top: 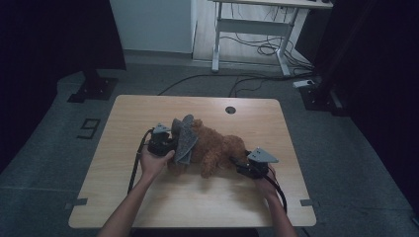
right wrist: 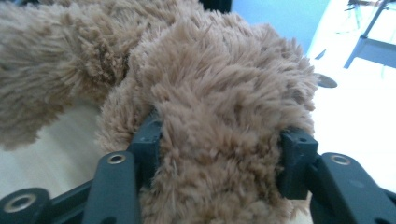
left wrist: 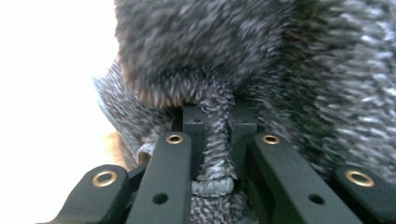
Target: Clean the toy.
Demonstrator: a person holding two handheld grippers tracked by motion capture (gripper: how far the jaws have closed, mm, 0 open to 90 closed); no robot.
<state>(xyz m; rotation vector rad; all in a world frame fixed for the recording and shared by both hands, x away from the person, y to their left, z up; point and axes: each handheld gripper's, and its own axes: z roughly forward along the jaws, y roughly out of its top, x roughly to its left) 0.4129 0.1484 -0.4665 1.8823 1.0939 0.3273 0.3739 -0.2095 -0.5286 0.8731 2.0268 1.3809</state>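
At frame centre, left gripper [top: 170, 143] fingers pinched the grey knit [top: 185, 139]; right gripper [top: 240, 164] fingers clasped the plush bear [top: 217, 145]; tugging risked a slip.

Table [top: 148, 195]: your light wooden top, round grommet hole [top: 230, 109] near the far edge.
Resting on it: brown plush toy [top: 217, 148].

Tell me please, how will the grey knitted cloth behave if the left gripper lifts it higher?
The grey knitted cloth will probably hang limp: it already folds and drapes over the plush bear. It looks light, as a thin pinched edge carries it in the left gripper. Its fuzzy knit may cling to the fur rather than slide.
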